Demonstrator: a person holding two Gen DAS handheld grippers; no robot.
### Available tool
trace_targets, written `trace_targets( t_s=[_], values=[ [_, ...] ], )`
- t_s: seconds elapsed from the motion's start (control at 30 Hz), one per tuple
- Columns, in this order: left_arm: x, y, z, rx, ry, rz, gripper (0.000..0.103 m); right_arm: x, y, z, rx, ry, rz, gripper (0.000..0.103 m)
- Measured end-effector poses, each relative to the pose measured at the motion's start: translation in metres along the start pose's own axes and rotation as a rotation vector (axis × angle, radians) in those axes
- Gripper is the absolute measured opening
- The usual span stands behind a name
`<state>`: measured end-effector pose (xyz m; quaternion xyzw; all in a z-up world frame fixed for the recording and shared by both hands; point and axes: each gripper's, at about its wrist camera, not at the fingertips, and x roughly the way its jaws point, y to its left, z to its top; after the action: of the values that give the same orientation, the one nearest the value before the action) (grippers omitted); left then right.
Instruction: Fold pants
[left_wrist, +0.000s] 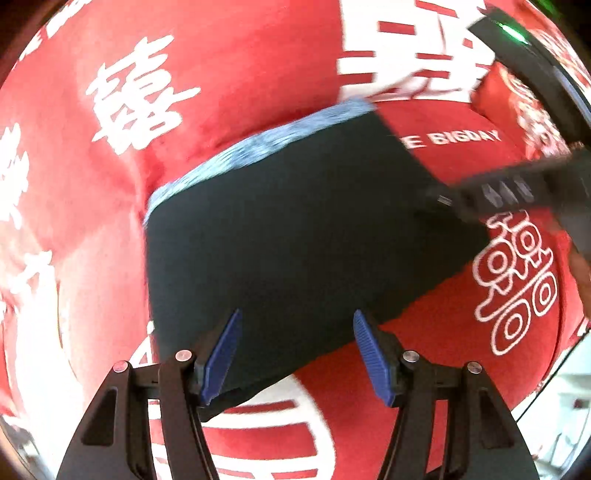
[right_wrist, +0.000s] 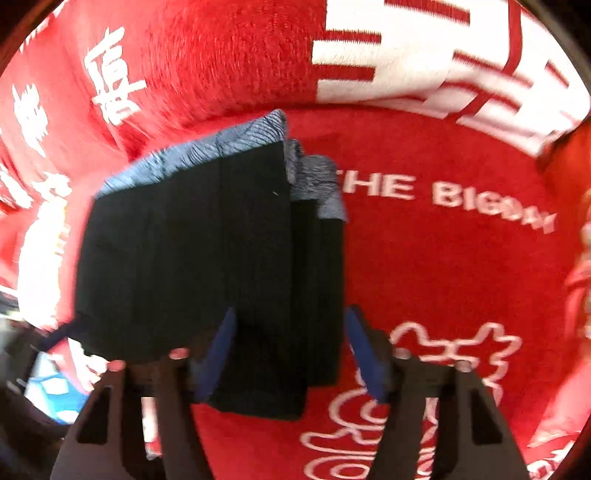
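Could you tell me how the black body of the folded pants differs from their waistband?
The black body is plain, near-black and makes up most of the folded bundle; the waistband is a narrow blue-grey patterned strip along its far edge. The body reaches between both open grippers; the waistband lies away from them. Both rest on the red blanket.

we see our left gripper (left_wrist: 295, 356) and right gripper (right_wrist: 290, 352): black frames, ribbed blue pads, silver screws.

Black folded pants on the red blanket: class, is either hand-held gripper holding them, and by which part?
Neither. The left hand-held gripper and right hand-held gripper stand open over the black folded pants, pads apart from the cloth.
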<state>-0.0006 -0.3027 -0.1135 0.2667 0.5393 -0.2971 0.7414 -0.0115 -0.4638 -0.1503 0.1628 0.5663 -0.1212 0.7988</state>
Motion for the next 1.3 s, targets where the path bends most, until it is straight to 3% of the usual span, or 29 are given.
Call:
trace_targets(
  t_s=[0.13,0.2,0.23,0.63,1.0,1.3],
  values=[
    [0.007,0.036,-0.004,-0.101,0.054,-0.025,0.064,-0.002,0.008,-0.009,0.01,-0.012,-0.054,0.068],
    [0.008,0.049,-0.008,-0.143,0.069,-0.035,0.064,-0.001,0.005,-0.012,0.035,-0.012,-0.101,0.082],
    [0.009,0.054,-0.009,-0.153,0.072,-0.032,0.064,0.0,0.0,-0.016,0.047,-0.01,-0.122,0.083],
    [0.008,0.1,-0.022,-0.199,0.101,-0.053,0.064,-0.016,0.009,-0.032,0.131,-0.031,-0.252,0.086],
    [0.006,0.12,-0.025,-0.204,0.107,-0.067,0.064,-0.035,0.004,-0.073,0.234,-0.007,-0.222,0.086],
    [0.011,0.128,-0.022,-0.258,0.127,-0.05,0.064,-0.031,-0.003,-0.067,0.229,0.009,-0.162,0.087]
  ],
)
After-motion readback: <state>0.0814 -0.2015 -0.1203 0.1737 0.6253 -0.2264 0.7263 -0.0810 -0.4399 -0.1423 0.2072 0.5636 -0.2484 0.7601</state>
